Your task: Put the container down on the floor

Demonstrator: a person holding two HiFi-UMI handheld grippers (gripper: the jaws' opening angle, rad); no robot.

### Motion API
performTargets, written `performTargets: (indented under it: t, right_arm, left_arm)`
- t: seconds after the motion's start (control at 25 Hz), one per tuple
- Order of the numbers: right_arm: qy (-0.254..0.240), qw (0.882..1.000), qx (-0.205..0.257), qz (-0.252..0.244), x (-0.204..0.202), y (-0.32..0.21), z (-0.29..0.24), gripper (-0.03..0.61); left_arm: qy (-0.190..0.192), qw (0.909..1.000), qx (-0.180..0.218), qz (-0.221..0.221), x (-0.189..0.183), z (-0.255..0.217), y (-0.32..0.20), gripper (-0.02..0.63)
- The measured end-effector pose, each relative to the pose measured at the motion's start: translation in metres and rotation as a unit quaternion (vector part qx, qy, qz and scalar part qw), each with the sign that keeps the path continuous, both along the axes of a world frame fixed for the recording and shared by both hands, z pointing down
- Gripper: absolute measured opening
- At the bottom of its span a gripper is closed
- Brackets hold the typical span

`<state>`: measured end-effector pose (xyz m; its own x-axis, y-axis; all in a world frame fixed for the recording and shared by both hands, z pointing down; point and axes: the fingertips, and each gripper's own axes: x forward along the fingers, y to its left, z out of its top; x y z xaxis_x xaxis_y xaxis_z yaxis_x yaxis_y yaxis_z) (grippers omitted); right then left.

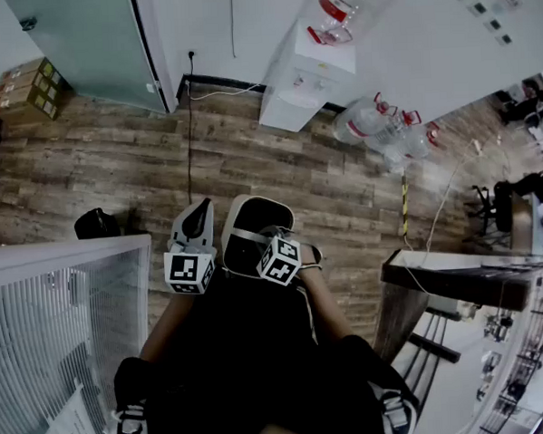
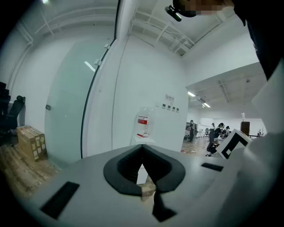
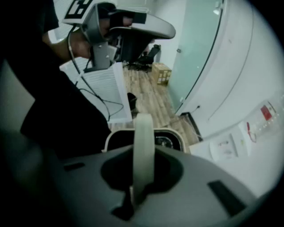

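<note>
The container [image 1: 247,233] is a dark pail with a pale rim and a cream band handle, hanging above the wood floor in front of the person's body. My right gripper [image 1: 271,235] is shut on that handle [image 3: 143,142], which runs upright between its jaws; below it show the rim [image 3: 174,133] and the dark inside. My left gripper [image 1: 198,223] stays just left of the container, apart from it. Its jaws meet at the tips with nothing between them [image 2: 142,147], and they point at a white wall.
A white water dispenser [image 1: 302,72] stands by the far wall, with spare water bottles [image 1: 383,124] on the floor to its right. Cardboard boxes [image 1: 29,86] sit far left. A slatted white panel [image 1: 59,322] is near left, a dark table [image 1: 465,278] right, a black object [image 1: 97,223] on the floor.
</note>
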<state>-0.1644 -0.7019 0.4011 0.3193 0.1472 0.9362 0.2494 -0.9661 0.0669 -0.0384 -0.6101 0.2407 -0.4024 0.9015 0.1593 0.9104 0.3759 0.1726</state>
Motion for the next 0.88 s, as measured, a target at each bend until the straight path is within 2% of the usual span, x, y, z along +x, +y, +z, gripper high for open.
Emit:
performTargets:
  t: [0.56, 0.88]
  right_arm:
    - [0.001, 1.000, 0.003, 0.007, 0.001, 0.007, 0.005, 0.040]
    - [-0.002, 1.000, 0.003, 0.017, 0.009, 0.017, 0.005, 0.040]
  left_arm:
    - [-0.003, 1.0000, 0.002, 0.003, 0.005, -0.001, 0.005, 0.031]
    - [-0.008, 1.0000, 0.001, 0.002, 0.030, -0.001, 0.009, 0.031]
